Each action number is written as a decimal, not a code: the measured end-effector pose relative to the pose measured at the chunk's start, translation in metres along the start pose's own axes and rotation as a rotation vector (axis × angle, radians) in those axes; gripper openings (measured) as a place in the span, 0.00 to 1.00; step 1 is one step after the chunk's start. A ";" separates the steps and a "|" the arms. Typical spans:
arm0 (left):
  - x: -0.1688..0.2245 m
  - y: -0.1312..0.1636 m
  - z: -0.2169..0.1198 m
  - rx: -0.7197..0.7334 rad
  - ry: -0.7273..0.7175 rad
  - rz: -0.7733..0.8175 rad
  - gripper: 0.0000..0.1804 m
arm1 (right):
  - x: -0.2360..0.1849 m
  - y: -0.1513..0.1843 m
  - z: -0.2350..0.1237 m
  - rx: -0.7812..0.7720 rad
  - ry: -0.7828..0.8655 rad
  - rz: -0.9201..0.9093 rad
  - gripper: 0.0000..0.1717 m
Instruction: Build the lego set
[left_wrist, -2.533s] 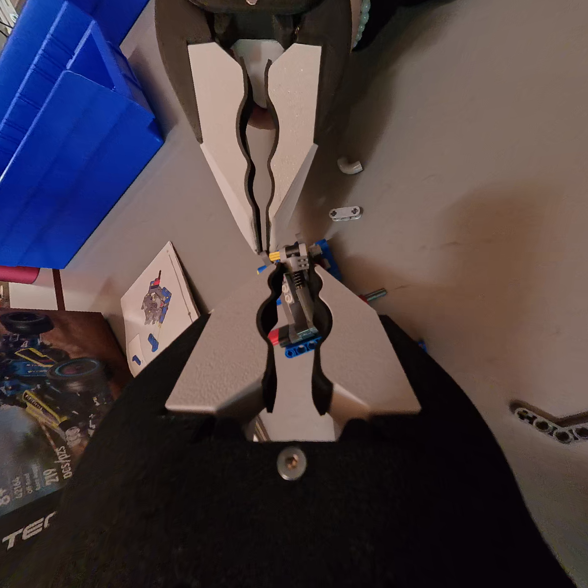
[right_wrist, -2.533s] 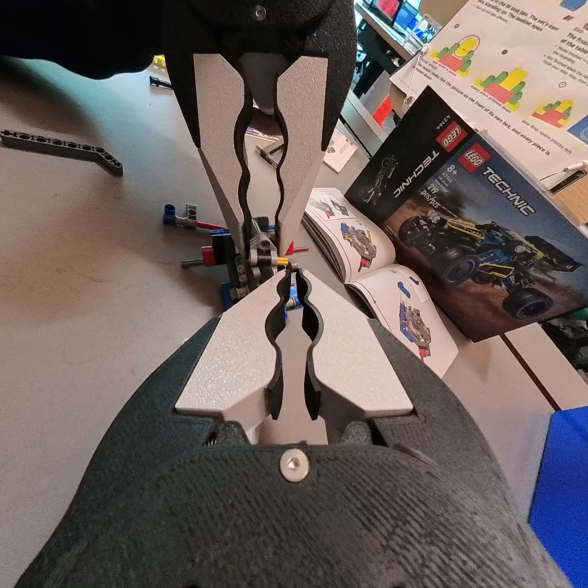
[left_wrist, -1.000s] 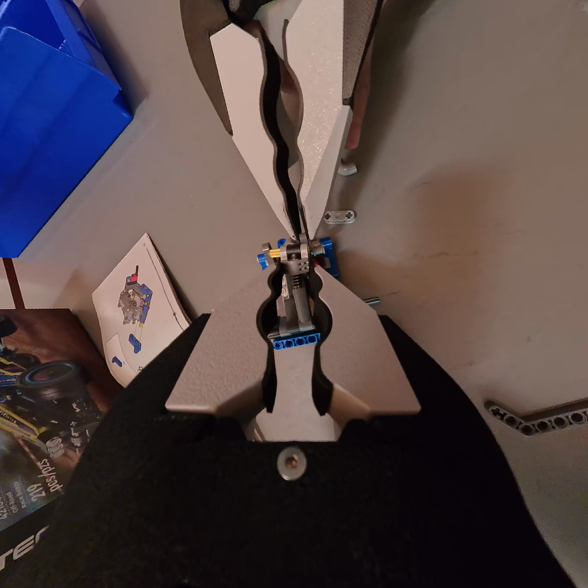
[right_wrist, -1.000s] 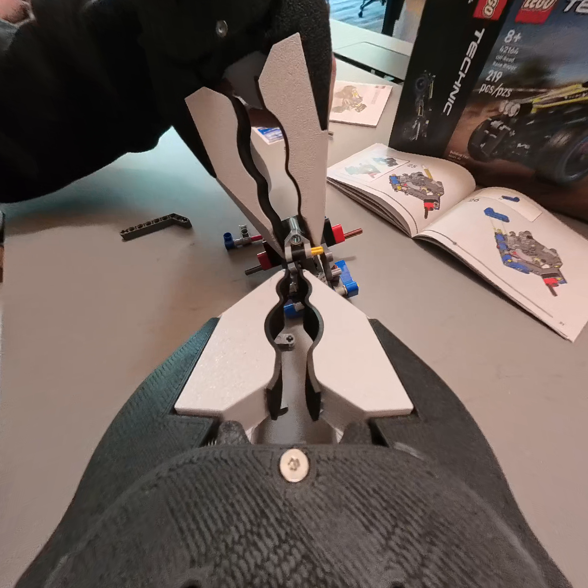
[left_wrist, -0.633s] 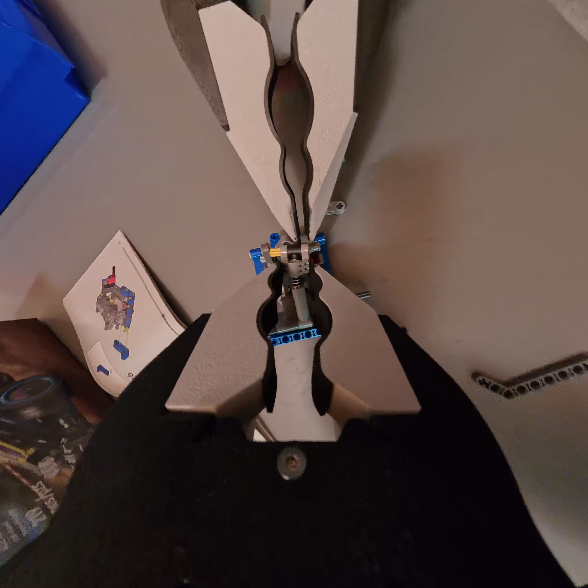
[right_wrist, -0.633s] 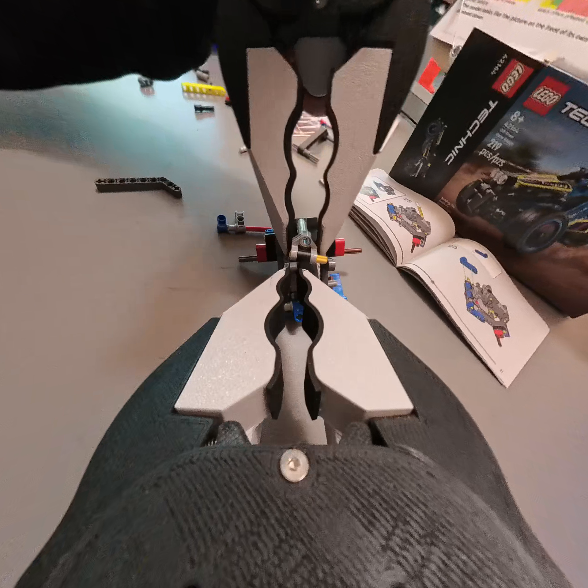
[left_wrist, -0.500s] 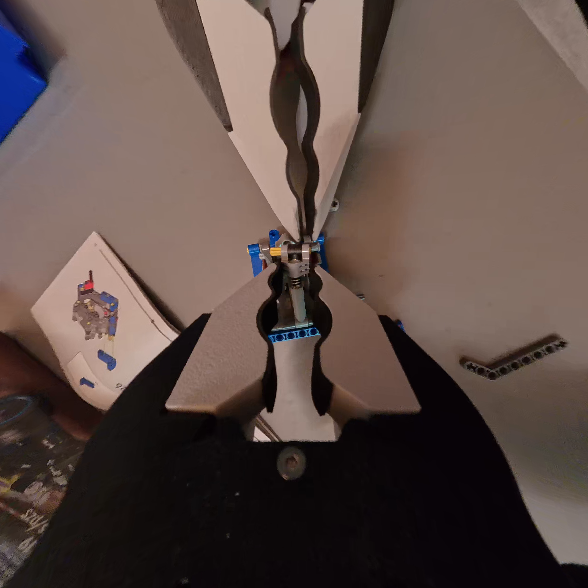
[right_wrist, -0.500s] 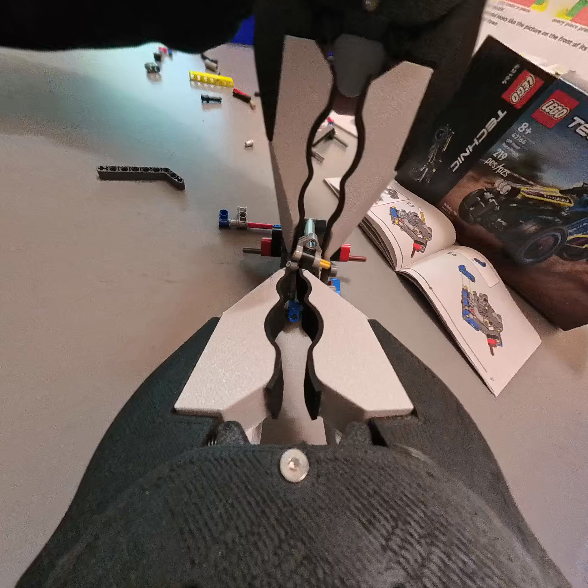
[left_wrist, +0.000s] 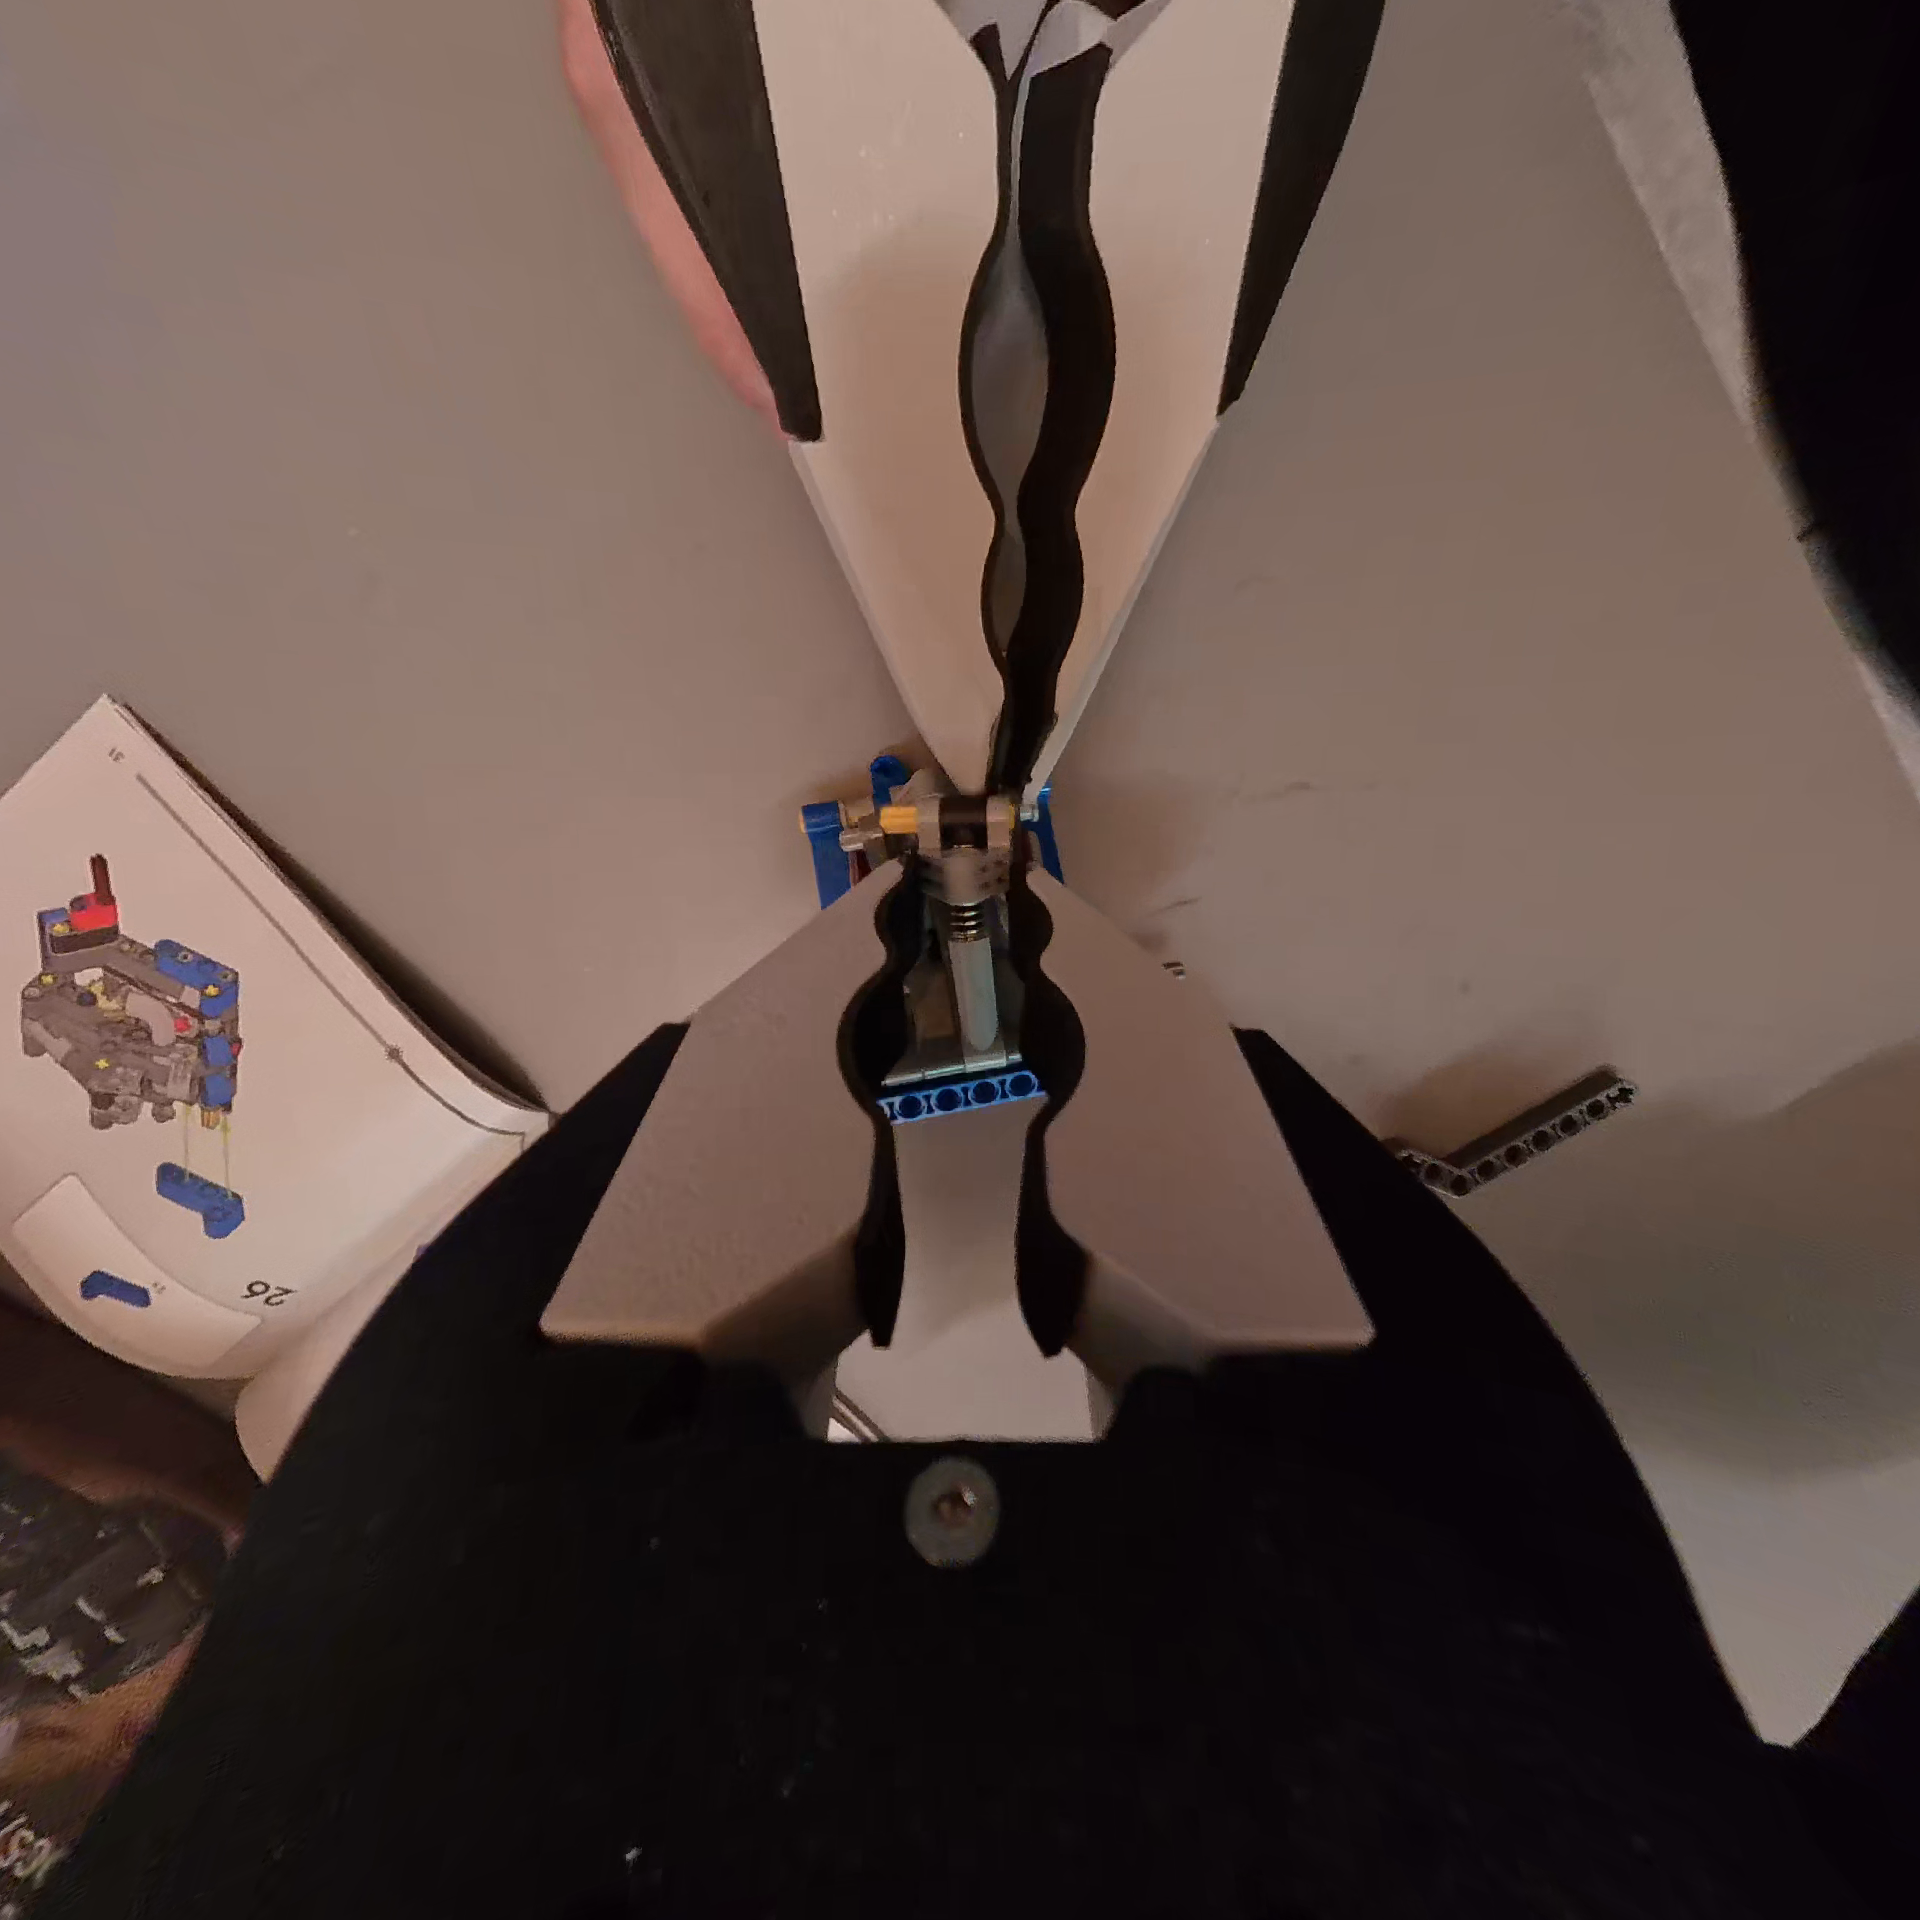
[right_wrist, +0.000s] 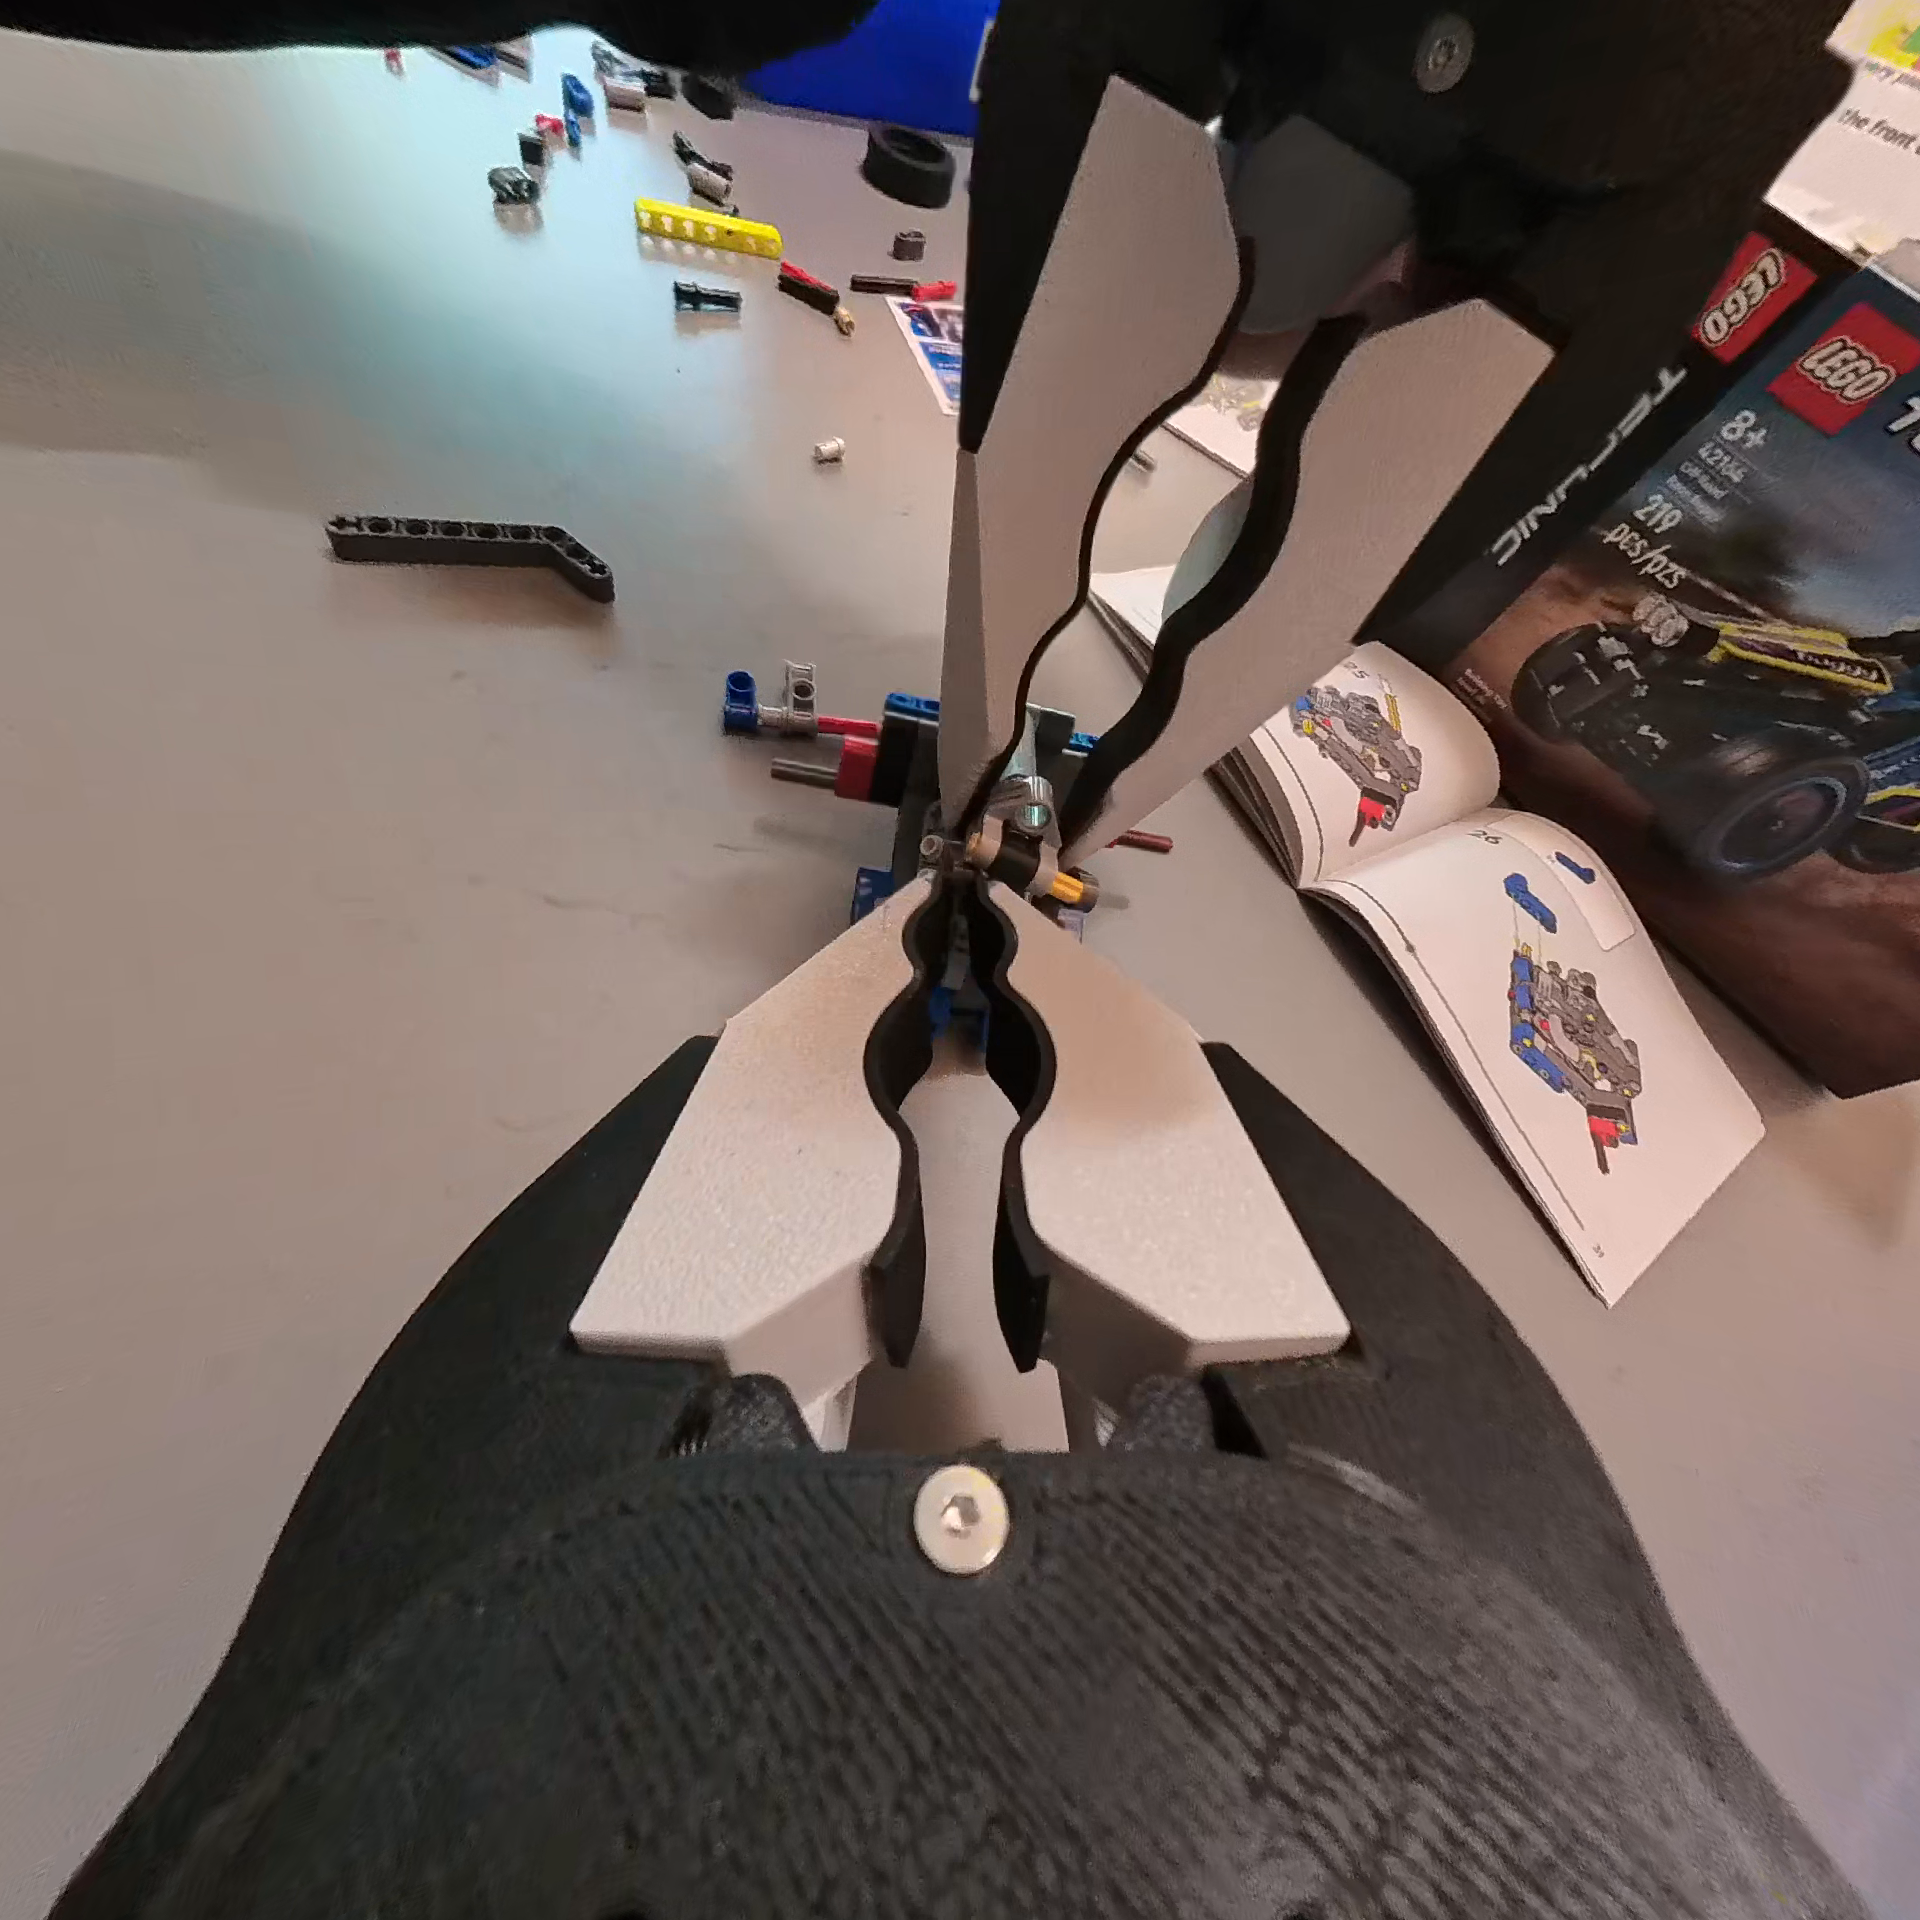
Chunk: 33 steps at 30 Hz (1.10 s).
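A small toy-brick assembly (left_wrist: 961, 1101) with blue beams, a grey spring strut (left_wrist: 971, 868) and a cross pin with a yellow end stands on the grey table (left_wrist: 416, 416). My left gripper (left_wrist: 964, 878) is shut on the top of the strut. It comes in from above in the right wrist view (right_wrist: 1013, 826), with its pads on either side of the strut's head (right_wrist: 1029, 816). My right gripper (right_wrist: 958, 883) is shut on the grey end of the cross pin (right_wrist: 935, 847). It meets the pin from the far side in the left wrist view (left_wrist: 1013, 779).
An open instruction booklet (right_wrist: 1507, 987) and the set's box (right_wrist: 1714, 644) lie to the right. A dark bent beam (right_wrist: 468, 545), a yellow beam (right_wrist: 707, 229), a black tyre (right_wrist: 909, 161), a short axle piece (right_wrist: 790, 712) and several small loose parts lie on the table. Left and right tips are no more than a few centimetres apart. The short axle piece (right_wrist: 790, 712) sits 8 centimeters or so from the ends of my left fingers.
Both grippers have kept their hold on the assembly and tilted around it. The left gripper has come more upright over it, and the right wrist view has swung left, so more loose parts show.
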<state>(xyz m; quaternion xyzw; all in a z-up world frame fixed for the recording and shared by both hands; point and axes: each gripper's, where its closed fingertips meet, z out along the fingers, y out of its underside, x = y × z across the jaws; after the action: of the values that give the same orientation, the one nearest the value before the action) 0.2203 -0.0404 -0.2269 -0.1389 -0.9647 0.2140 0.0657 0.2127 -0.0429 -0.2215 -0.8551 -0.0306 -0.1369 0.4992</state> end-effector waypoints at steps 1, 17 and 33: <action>0.001 0.001 0.000 -0.005 -0.001 -0.003 0.07 | -0.001 -0.001 0.000 0.002 0.001 -0.002 0.01; 0.005 0.002 -0.002 -0.064 -0.066 -0.013 0.07 | -0.005 -0.005 0.003 0.016 -0.005 0.004 0.00; 0.008 -0.003 0.002 0.011 -0.161 0.112 0.07 | 0.010 0.007 -0.008 0.077 -0.047 0.117 0.00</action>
<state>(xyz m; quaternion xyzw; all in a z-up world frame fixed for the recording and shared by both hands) 0.2118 -0.0412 -0.2271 -0.1747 -0.9563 0.2332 -0.0233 0.2219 -0.0539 -0.2209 -0.8384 0.0025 -0.0862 0.5382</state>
